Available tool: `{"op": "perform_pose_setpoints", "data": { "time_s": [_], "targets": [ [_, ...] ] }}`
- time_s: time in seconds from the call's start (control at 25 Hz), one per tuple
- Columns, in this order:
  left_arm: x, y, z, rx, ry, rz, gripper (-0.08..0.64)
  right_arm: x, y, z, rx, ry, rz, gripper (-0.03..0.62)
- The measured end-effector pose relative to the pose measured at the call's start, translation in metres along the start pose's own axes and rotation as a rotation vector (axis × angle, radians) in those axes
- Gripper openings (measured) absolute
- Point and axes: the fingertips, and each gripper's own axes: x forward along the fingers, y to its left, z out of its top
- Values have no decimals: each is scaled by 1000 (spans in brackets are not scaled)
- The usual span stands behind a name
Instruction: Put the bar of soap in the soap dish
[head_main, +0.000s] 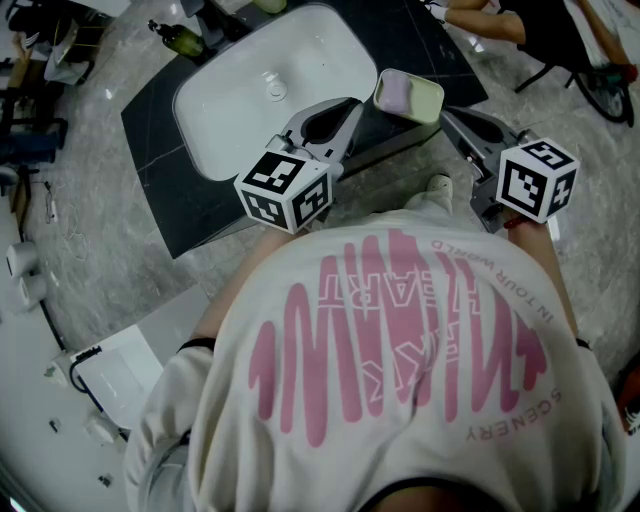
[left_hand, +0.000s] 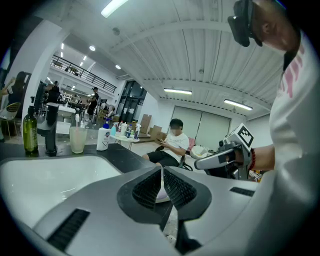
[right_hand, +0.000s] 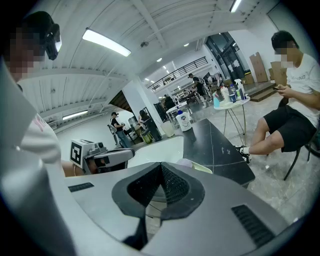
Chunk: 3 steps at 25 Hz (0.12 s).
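A pale green soap dish (head_main: 425, 102) stands on the black counter (head_main: 170, 190), right of the white sink (head_main: 240, 110). The lilac bar of soap (head_main: 398, 92) lies in it. My left gripper (head_main: 353, 104) is shut and empty, its tips just left of the dish. My right gripper (head_main: 448, 116) is also shut and empty, just right of the dish. In the right gripper view the soap (right_hand: 186, 163) and the dish (right_hand: 209, 170) show just beyond the shut right gripper (right_hand: 160, 171). In the left gripper view the shut left gripper (left_hand: 162, 172) hides most of the dish.
A green bottle (left_hand: 30, 132), a cup (left_hand: 77, 139) and a dispenser bottle (left_hand: 103, 137) stand at the far side of the sink (left_hand: 40, 180). A seated person (right_hand: 290, 100) is beyond the counter's end. A small table with bottles (right_hand: 231, 102) stands on the floor.
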Motion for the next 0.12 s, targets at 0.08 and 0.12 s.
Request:
{"op": "perform_pose_setpoints", "data": {
  "time_s": [0.08, 0.12],
  "targets": [
    [1, 0, 1, 3, 0, -3, 23, 0, 0, 1, -2, -2, -3, 14],
    [1, 0, 1, 5, 0, -5, 23, 0, -1, 1, -3, -4, -4, 15]
  ]
}}
